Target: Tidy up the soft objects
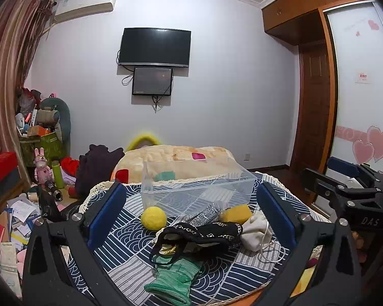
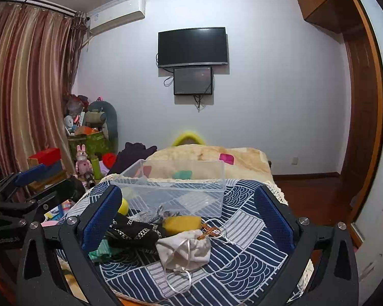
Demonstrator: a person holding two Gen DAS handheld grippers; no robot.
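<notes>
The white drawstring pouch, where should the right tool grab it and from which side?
Grip the bunched neck of the white drawstring pouch, where the ribbon cinches it, coming from above. The right tool is open and the pouch lies slumped on the cloth, clear on its right side.

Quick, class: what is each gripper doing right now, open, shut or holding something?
Left gripper: open, holding nothing, above the pile of soft things.
Right gripper: open, holding nothing, white drawstring pouch between its fingers, untouched.
</notes>
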